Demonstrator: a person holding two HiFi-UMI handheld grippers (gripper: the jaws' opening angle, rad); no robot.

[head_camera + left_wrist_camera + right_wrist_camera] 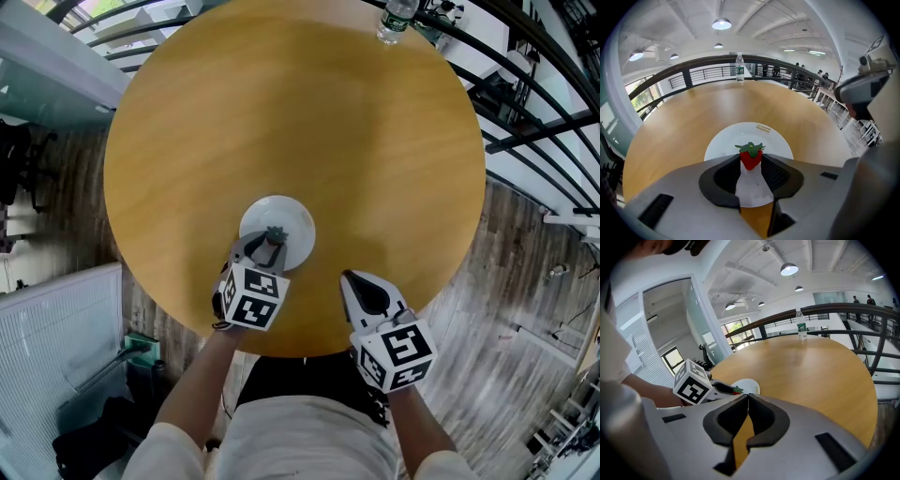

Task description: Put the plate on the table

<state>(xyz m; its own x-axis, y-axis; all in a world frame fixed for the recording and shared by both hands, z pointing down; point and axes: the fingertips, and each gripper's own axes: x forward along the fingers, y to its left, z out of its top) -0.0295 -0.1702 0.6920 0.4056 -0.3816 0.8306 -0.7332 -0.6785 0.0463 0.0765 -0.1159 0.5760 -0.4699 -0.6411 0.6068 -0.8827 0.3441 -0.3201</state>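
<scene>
The left claw (269, 246) grips a red strawberry (751, 159) with green leaves between its tips. Directly under and ahead of that claw, the white plate (722, 140) lies flat on the round wooden surface (300, 122); whether the berry touches it is unclear. To the right of it, well apart from the plate, the right claw (748, 397) is closed tip to tip with nothing in it, above the surface's near edge. Far beyond both claws, a water bottle (397, 19) stands at the far rim.

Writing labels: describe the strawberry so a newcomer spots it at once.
On the round wooden table, find the white plate by its near edge. Over it, the left gripper pinches the strawberry: the only red thing there, with a green leafy top.
</scene>
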